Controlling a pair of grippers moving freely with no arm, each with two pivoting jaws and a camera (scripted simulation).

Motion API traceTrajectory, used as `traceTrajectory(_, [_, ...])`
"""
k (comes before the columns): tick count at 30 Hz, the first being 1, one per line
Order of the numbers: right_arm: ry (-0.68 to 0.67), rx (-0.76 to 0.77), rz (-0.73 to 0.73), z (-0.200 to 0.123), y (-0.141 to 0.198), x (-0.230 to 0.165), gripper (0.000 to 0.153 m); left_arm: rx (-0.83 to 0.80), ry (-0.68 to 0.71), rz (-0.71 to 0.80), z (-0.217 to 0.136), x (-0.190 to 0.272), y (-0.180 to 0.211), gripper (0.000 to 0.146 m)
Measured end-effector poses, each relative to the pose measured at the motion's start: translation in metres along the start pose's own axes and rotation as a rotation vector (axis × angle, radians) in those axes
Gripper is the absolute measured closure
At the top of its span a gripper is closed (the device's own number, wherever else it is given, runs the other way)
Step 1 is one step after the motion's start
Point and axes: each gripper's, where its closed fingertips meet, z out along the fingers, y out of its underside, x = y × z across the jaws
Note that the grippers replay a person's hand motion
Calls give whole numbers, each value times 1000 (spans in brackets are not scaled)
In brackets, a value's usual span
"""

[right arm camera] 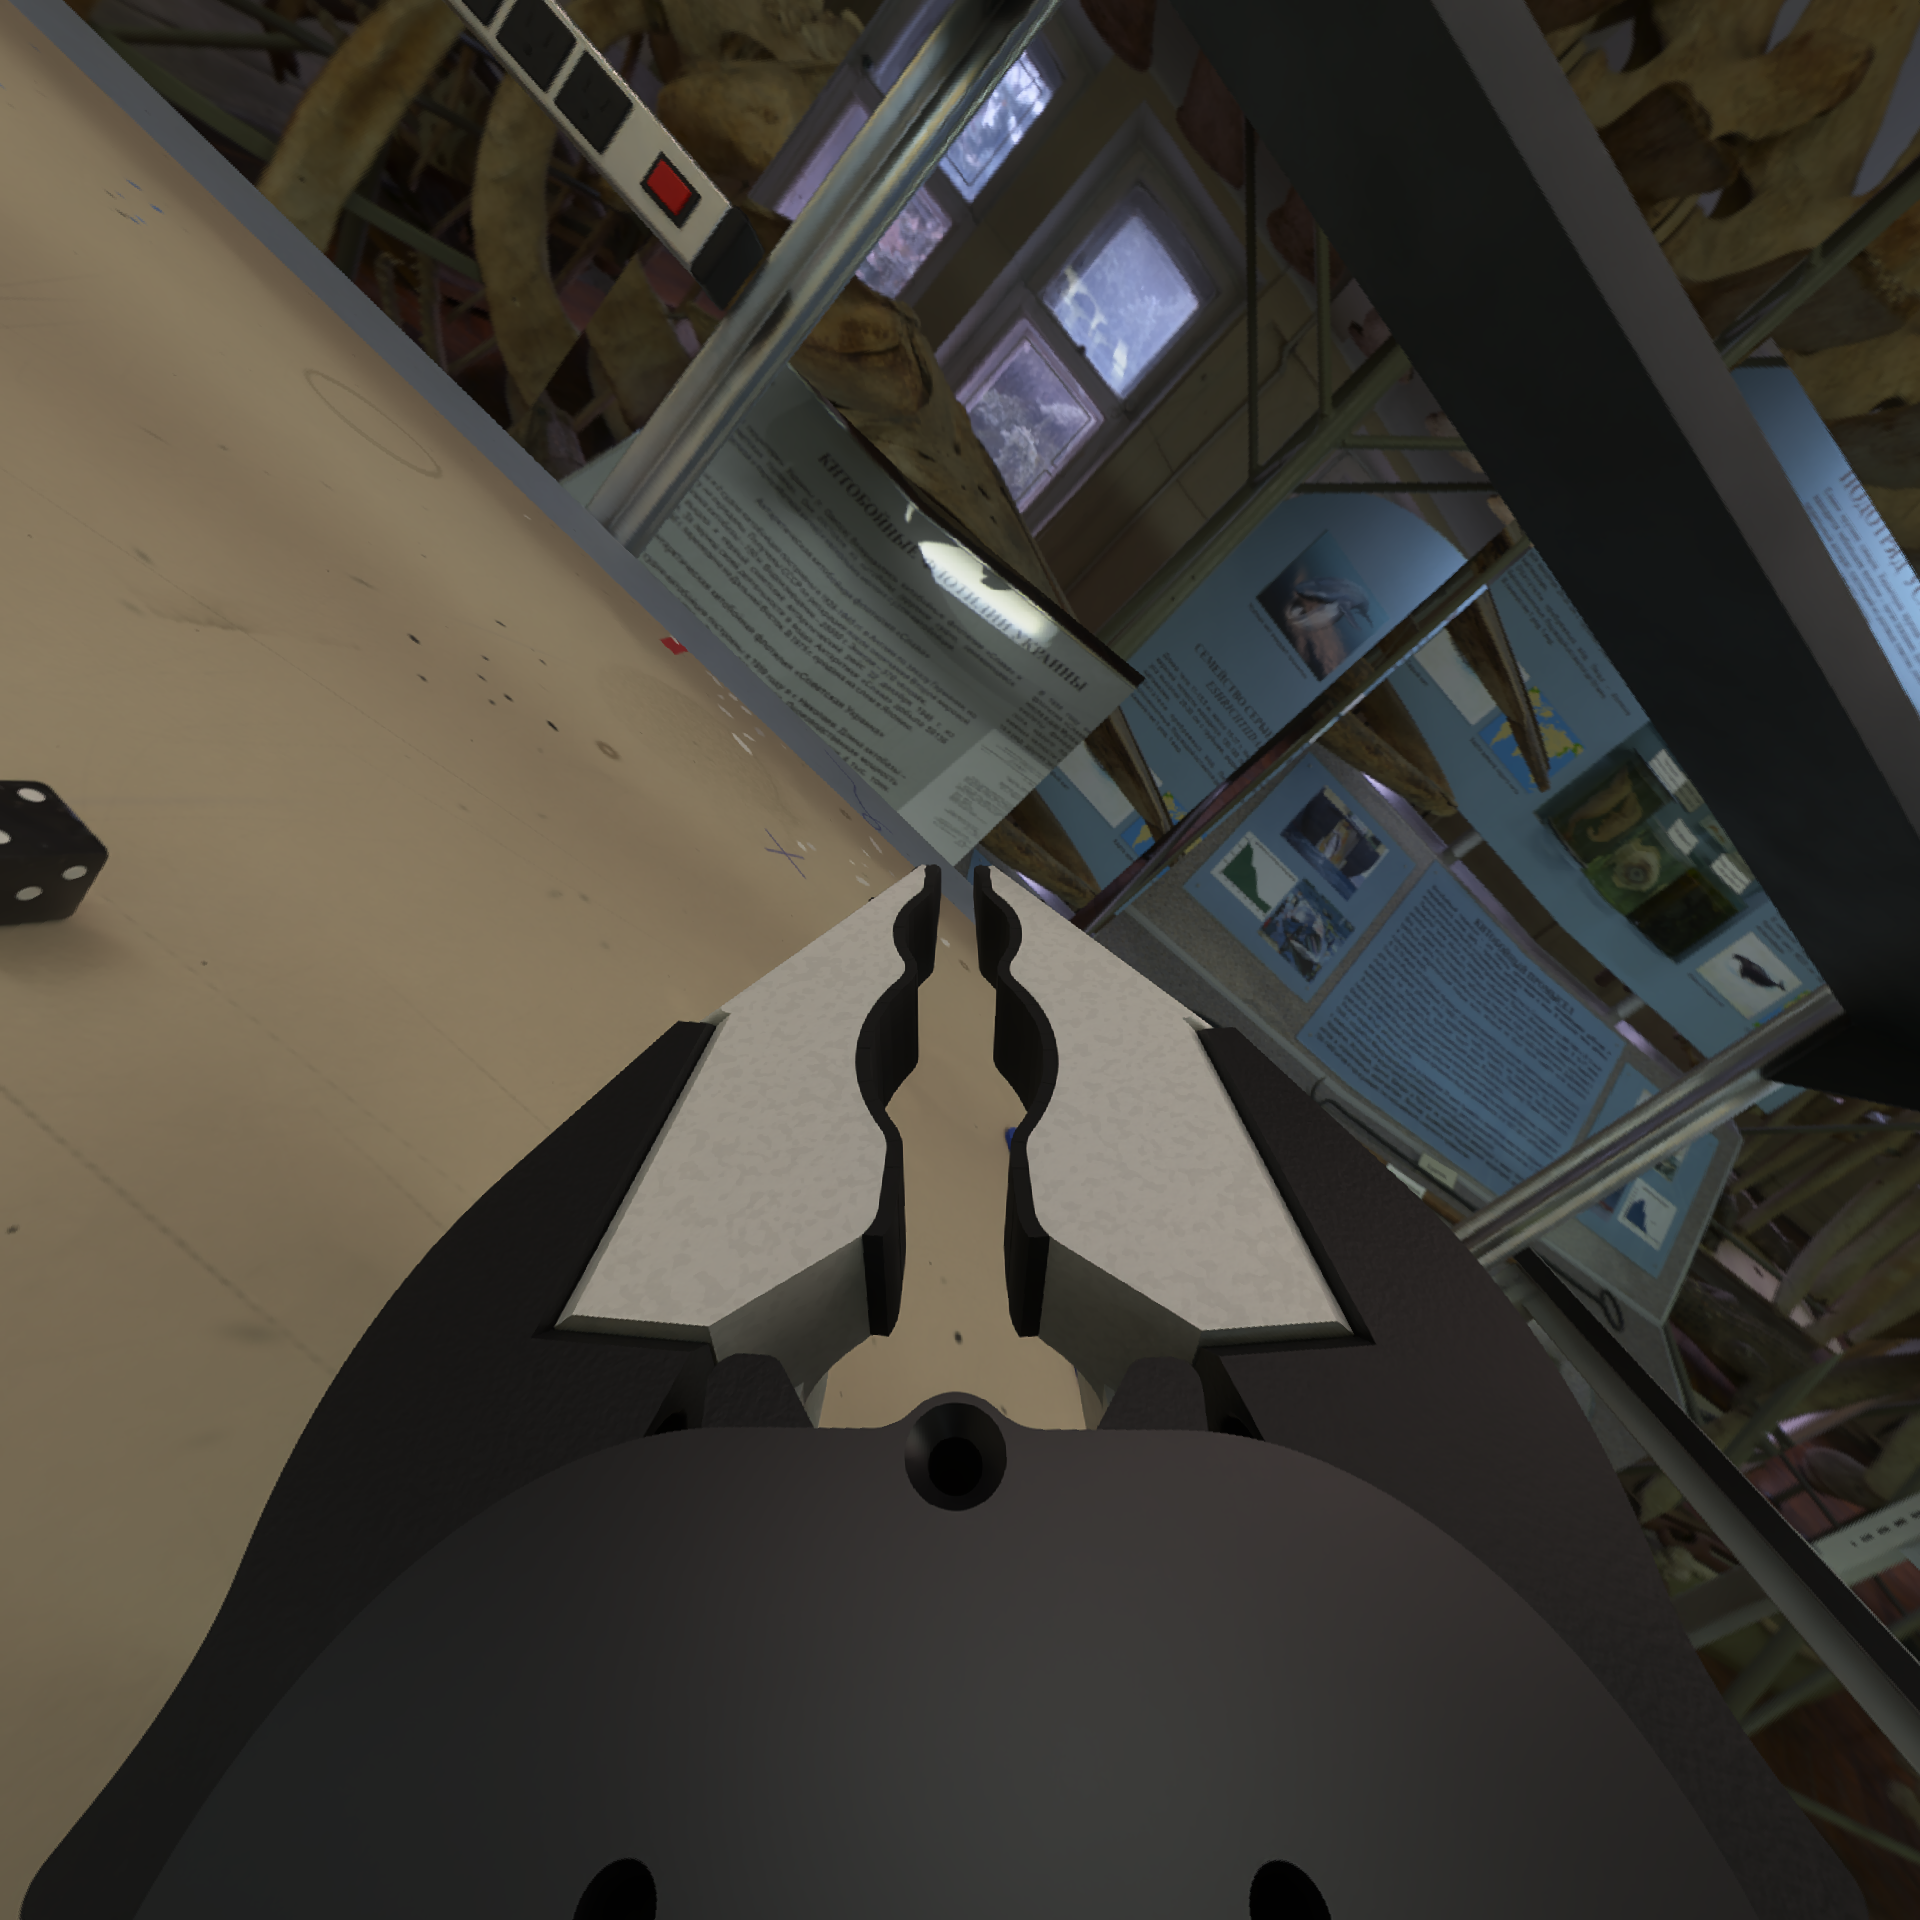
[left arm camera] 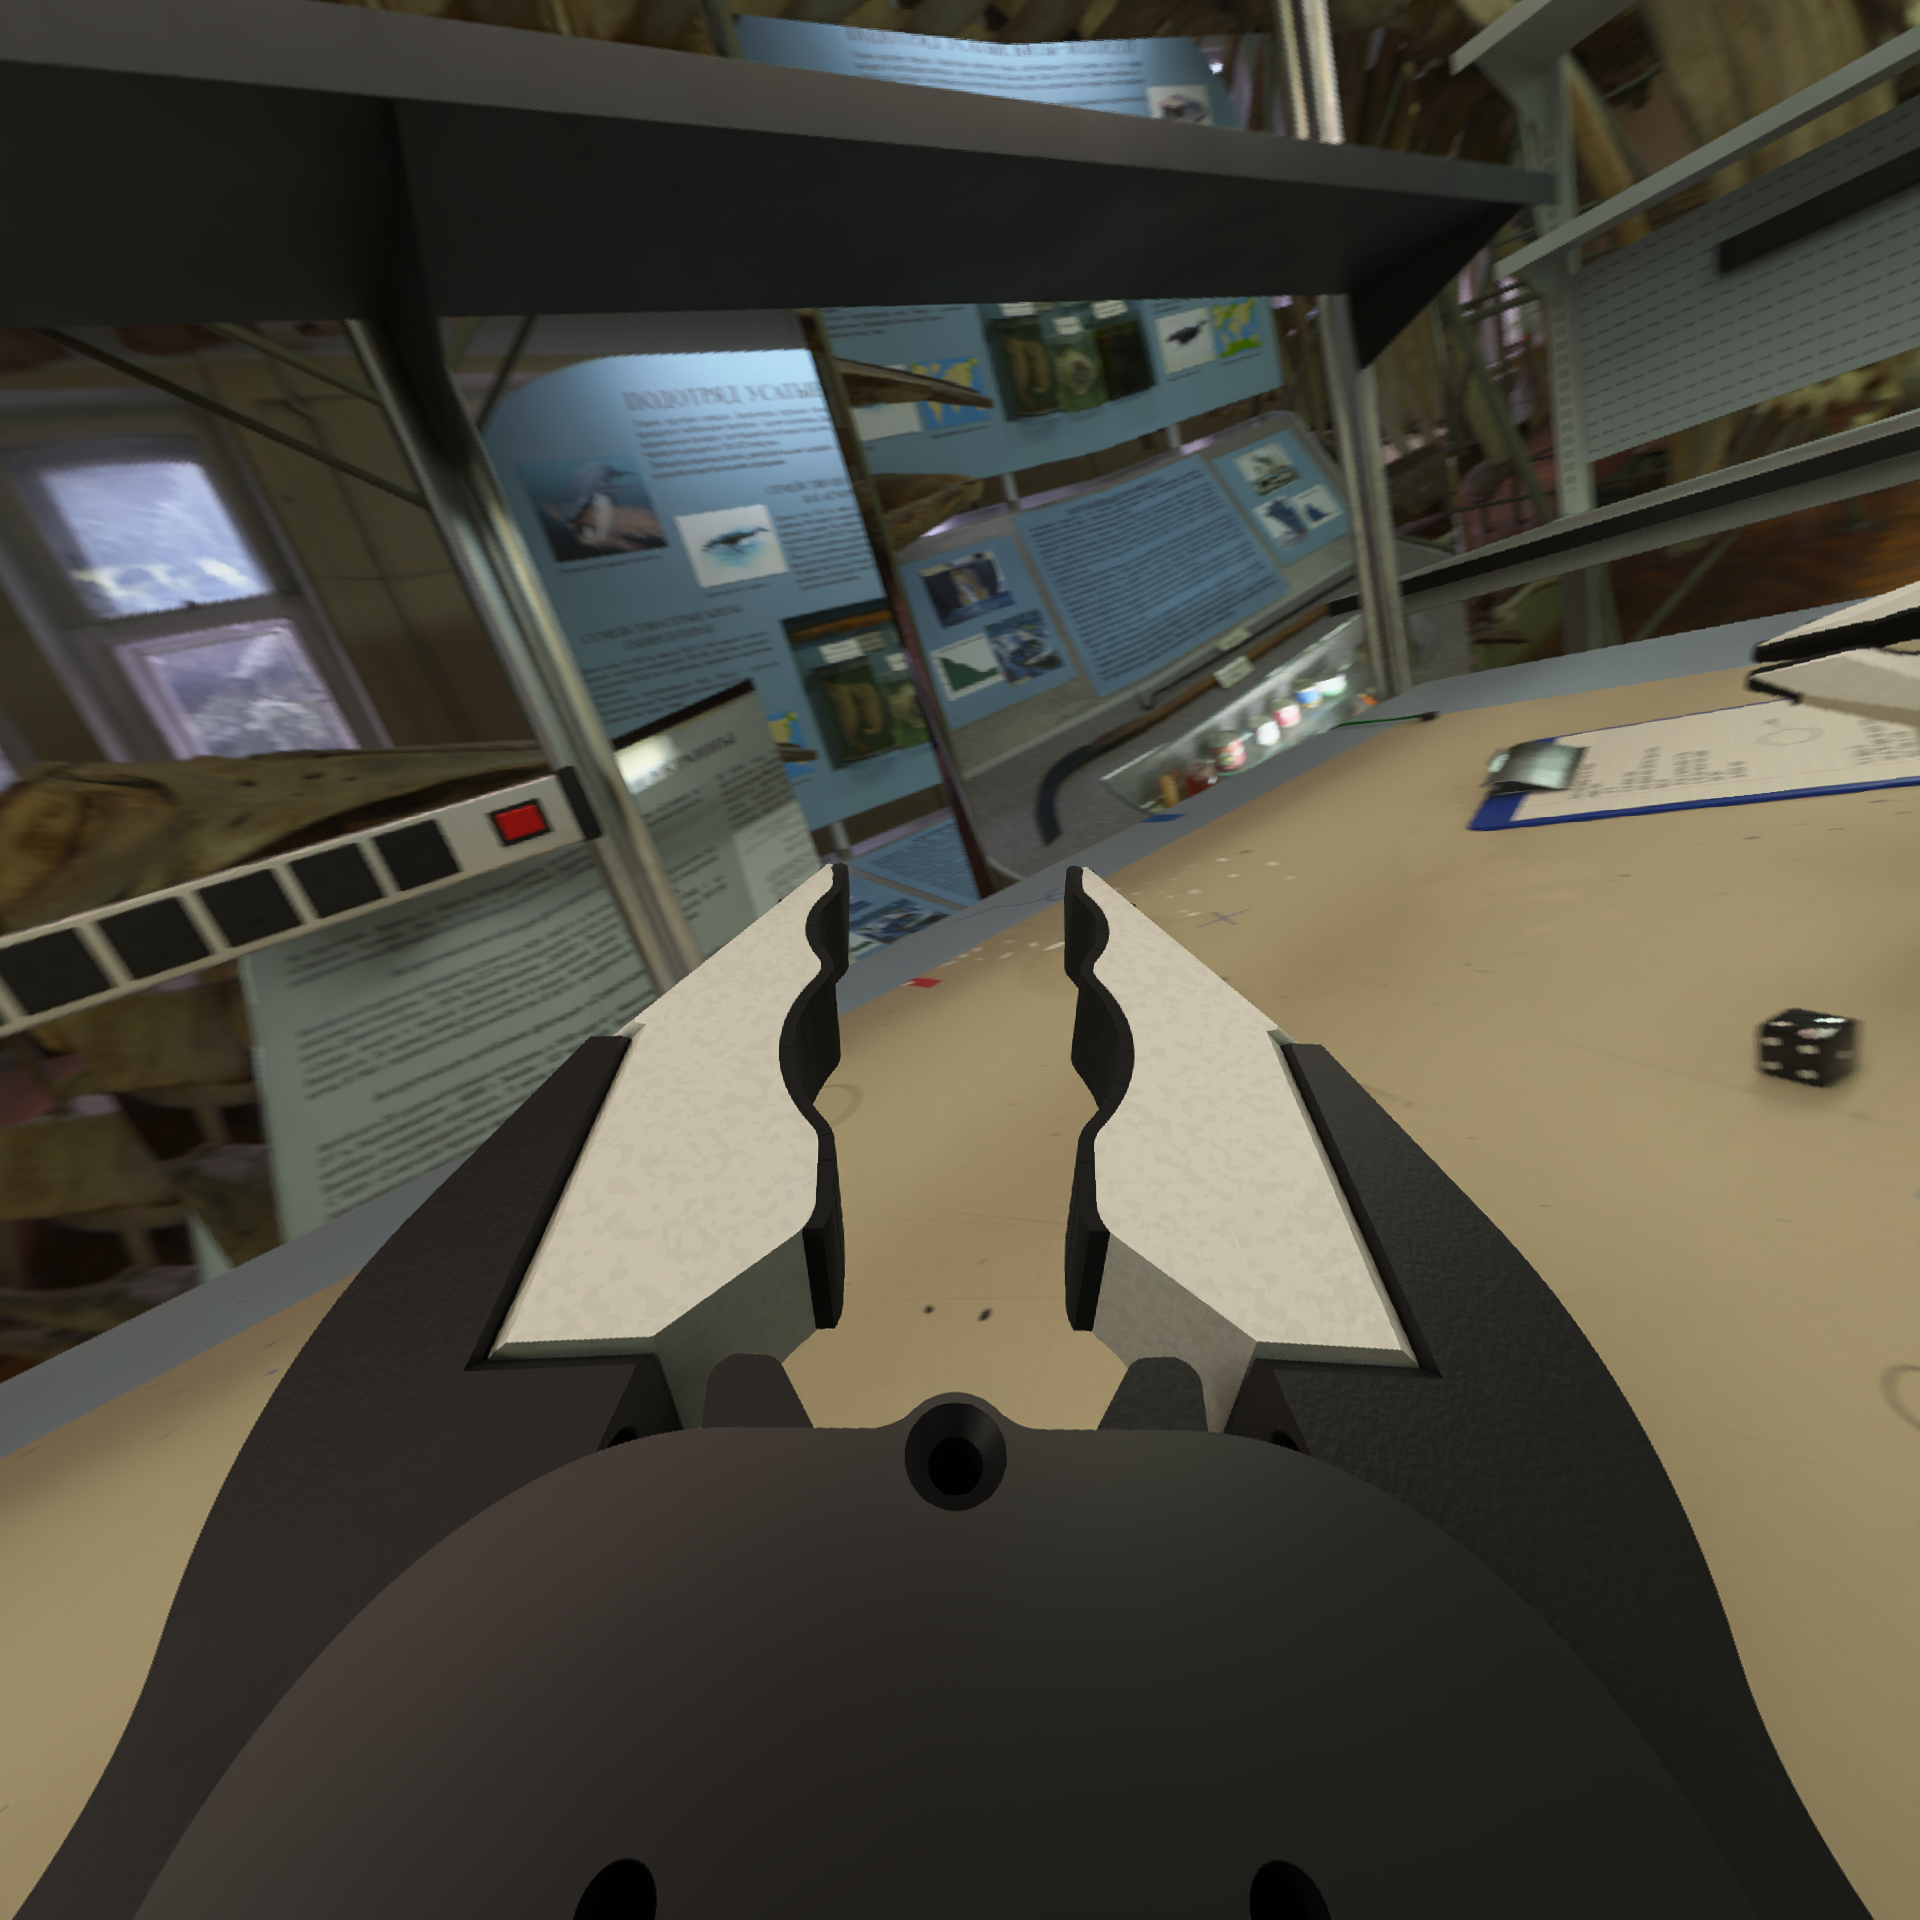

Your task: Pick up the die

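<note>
The die (left arm camera: pixel 1806 1045) is a small black cube with white pips, resting on the tan tabletop (left arm camera: pixel 1455 1195). In the left wrist view it lies far to the right of my left gripper (left arm camera: pixel 956 883), which is open and empty above the table. In the right wrist view the die (right arm camera: pixel 42 854) sits at the left edge, partly cut off, well left of my right gripper (right arm camera: pixel 956 878). The right gripper's jaws are nearly together with only a narrow gap, and nothing is between them. The other gripper's pale fingers (left arm camera: pixel 1860 649) show at the far right of the left wrist view.
A blue clipboard with paper (left arm camera: pixel 1704 769) lies on the table at the far right. A white power strip (left arm camera: pixel 260 904) with a red switch hangs past the table edge. A dark shelf (left arm camera: pixel 831 187) on metal posts stands overhead. The table edge (right arm camera: pixel 582 499) runs diagonally.
</note>
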Motion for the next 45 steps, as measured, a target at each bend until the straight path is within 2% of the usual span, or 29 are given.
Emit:
traceTrajectory(5, [34, -31, 3, -19, 1, 5, 147, 15, 152, -46, -2, 27, -12, 103])
traceTrajectory(9, [58, -53, 6, -35, -1, 7, 147, -35, 372, -33, -7, 76, -13, 96])
traceTrajectory(12, [78, -69, 7, -45, -2, 9, 147, -115, 658, -49, -24, 132, -10, 93])
traceTrajectory(14, [91, -79, 7, -49, -3, 10, 147, -184, 1019, -123, -56, 177, -16, 92])
traceTrajectory(15, [97, -85, 6, -50, -3, 10, 147, -234, 1140, -146, -68, 192, -15, 92])
traceTrajectory(17, [108, -96, 9, -52, -2, 11, 147, -322, 1230, -91, -82, 213, -1, 91])
traceTrajectory(20, [102, -97, 28, -56, -4, 9, 146, -386, 1269, 45, -94, 232, 17, 90])
traceTrajectory(24, [102, -92, 54, -62, -10, 5, 139, -463, 1343, 24, -107, 251, 21, 90])
traceTrajectory(27, [97, -86, 66, -67, -16, 1, 132, -485, 1307, 65, -98, 256, 23, 88])
traceTrajectory(33, [82, -87, 46, -71, -20, -6, 131, -472, 1113, -155, -31, 233, 12, 90])
traceTrajectory(38, [82, -82, 88, -72, -20, -3, 131, -491, 997, -123, 28, 224, 27, 92])
traceTrajectory(42, [80, -80, 119, -72, -18, -1, 132, -609, 1026, -136, 58, 233, 37, 94])
traceTrajectory(45, [81, -80, 133, -72, -17, 0, 132, -747, 1119, -106, 61, 243, 49, 97])
